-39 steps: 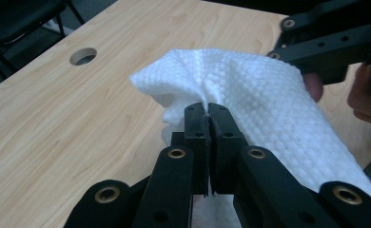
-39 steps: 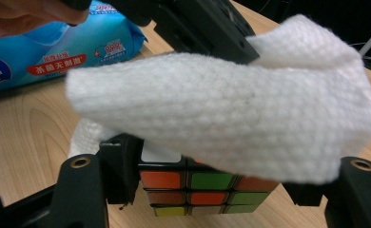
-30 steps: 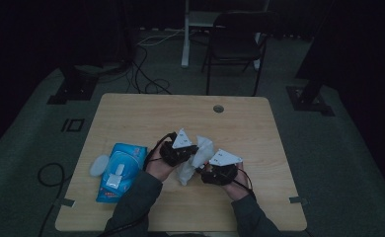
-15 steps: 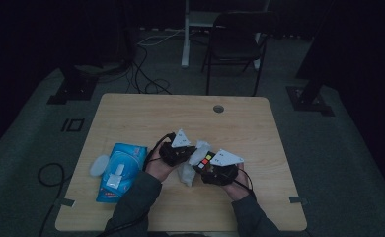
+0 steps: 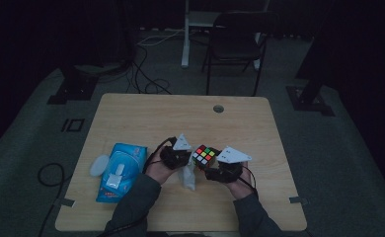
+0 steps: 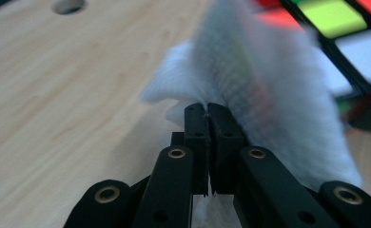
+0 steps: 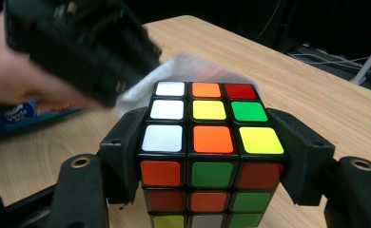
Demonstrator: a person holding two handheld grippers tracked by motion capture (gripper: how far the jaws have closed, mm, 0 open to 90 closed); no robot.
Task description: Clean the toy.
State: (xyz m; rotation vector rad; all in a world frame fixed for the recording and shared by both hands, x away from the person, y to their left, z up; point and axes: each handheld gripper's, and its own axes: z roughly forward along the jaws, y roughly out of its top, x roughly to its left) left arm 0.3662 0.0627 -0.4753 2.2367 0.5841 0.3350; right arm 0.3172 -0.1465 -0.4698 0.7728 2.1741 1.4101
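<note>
Your right claw (image 7: 211, 156) is clamped on the puzzle cube (image 7: 211, 142): one black jaw presses on each side face, and the cube sits square between them. In the right gripper view its top face reads white, orange, red along the far row; white, yellow, green in the middle; white, orange, yellow nearest the camera. The face toward the camera starts orange, green, red-brown. In the high view the cube (image 5: 205, 155) is held between your two hands, near the front middle of the worktop (image 5: 146, 116); whether it rests on the wood or is lifted off it cannot be told.

Your left claw (image 6: 208, 116) has its jaws drawn fully together, pinching a white wipe (image 6: 274, 99) at their tips. The wipe fans out up and to the right of the jaws and lies against the cube (image 6: 345, 28), whose coloured tiles show blurred behind it. In the high view the wipe (image 5: 187, 177) hangs pale beneath the left claw (image 5: 185, 159), just beside the cube and the right claw (image 5: 211, 169).

To the left of your left hand (image 5: 157, 170), a blue pack of wipes (image 5: 117, 170) lies flat on the worktop, with a small pale round thing (image 5: 99, 165) just beside its left edge. A round cable hole (image 5: 218, 108) sits near the far edge.
</note>
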